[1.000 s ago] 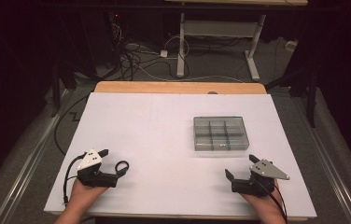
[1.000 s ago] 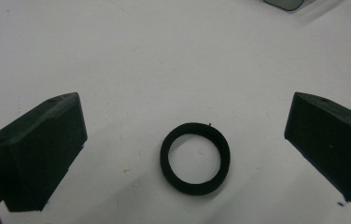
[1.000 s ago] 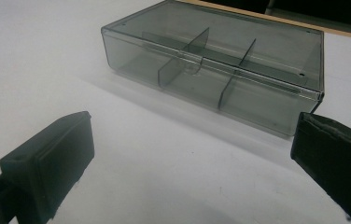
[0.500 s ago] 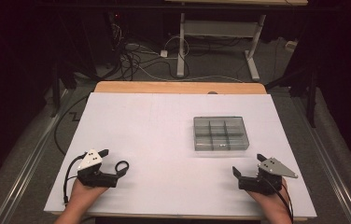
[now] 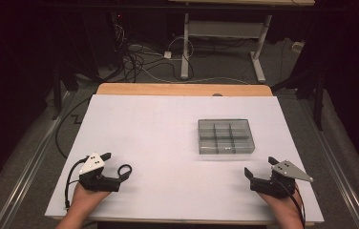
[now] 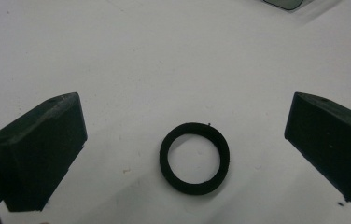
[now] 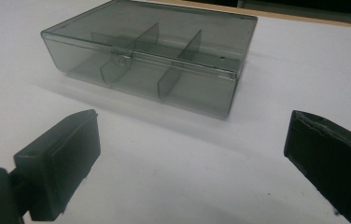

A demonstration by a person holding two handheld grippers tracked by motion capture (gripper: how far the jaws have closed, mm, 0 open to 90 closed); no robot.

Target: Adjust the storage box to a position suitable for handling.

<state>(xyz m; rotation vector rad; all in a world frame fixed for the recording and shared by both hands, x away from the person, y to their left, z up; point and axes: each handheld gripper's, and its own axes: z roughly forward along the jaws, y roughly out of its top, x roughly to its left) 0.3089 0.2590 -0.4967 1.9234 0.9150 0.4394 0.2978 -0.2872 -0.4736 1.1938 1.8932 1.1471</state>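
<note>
both grippers' fingers [image 6: 38, 149] stand spread and empty, the black ring [image 6: 194, 158] untouched on the table [image 5: 168, 124] between the left gripper [image 5: 115, 164] tips, the closed box [image 5: 225, 136] at two o'clock, nothing yet begun.

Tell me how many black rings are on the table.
1. The black ring lies flat on the white table, between the open jaws of the left gripper, untouched. Others may be hidden.

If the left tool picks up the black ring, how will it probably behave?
The ring lies flat between the open left tool, so it should not roll now. It looks thin and probably light. Stood on its edge, its round shape could roll away.
</note>
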